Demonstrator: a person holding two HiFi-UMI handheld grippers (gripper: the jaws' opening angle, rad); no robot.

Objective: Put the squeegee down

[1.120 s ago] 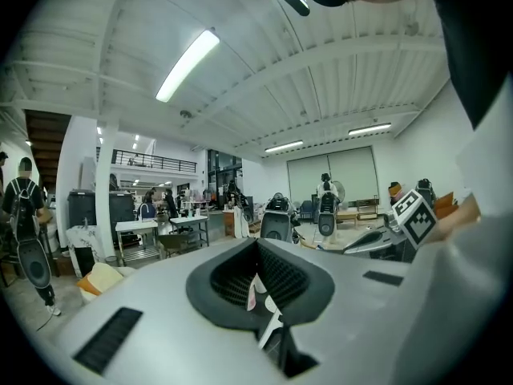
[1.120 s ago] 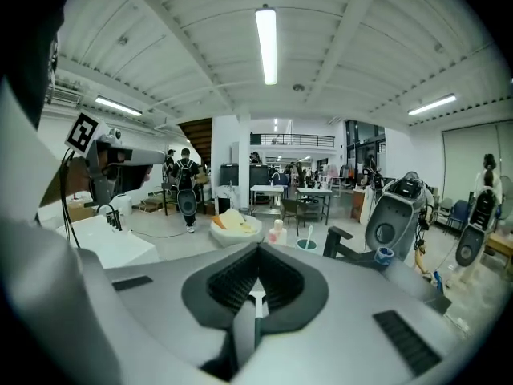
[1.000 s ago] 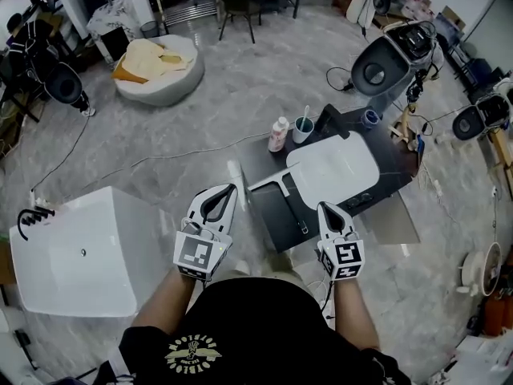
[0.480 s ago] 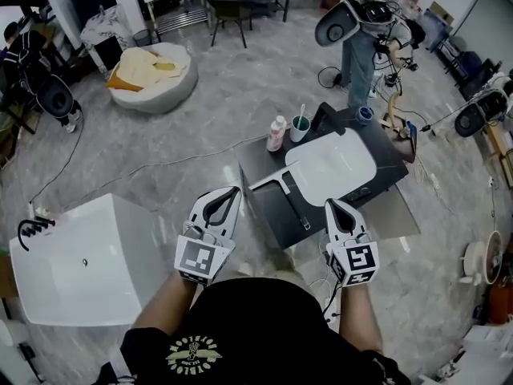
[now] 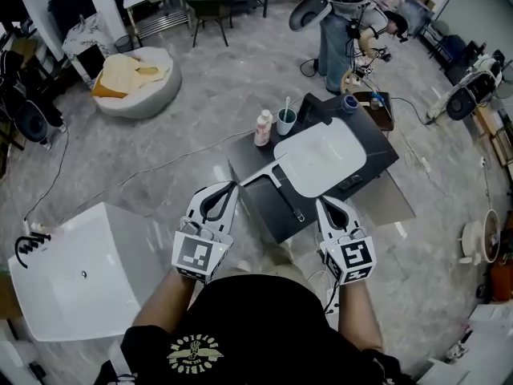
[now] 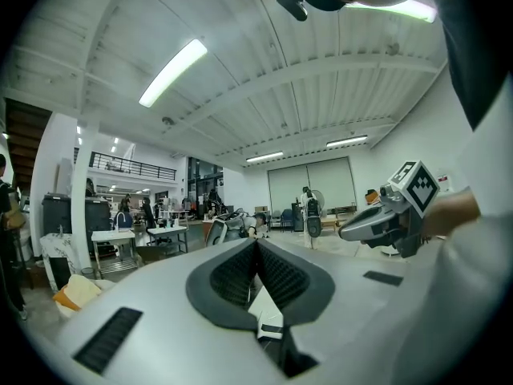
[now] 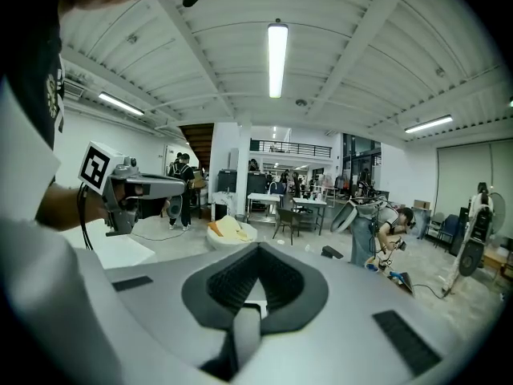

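Observation:
The squeegee (image 5: 287,195) lies flat on the low dark table (image 5: 264,215), its white blade toward the table's left corner and its thin handle pointing at me. Neither gripper touches it. My left gripper (image 5: 227,189) hovers shut just left of the table's near corner, with nothing between its jaws. My right gripper (image 5: 324,204) is shut and empty, a little right of the handle's end. The left gripper view shows the closed left gripper (image 6: 256,243) pointing level across the room. In the right gripper view, the right gripper (image 7: 258,247) is closed too.
A white basin (image 5: 321,155) fills the table's far half. Behind it stand a small bottle (image 5: 262,127), a cup with a toothbrush (image 5: 285,121) and a blue cup (image 5: 349,103). A white box (image 5: 72,271) sits on the floor at left. A person (image 5: 333,22) bends over beyond the table.
My right gripper has lifted slightly away from the squeegee's handle. The left gripper has hardly moved. My head has turned, and a person has come into view behind the table.

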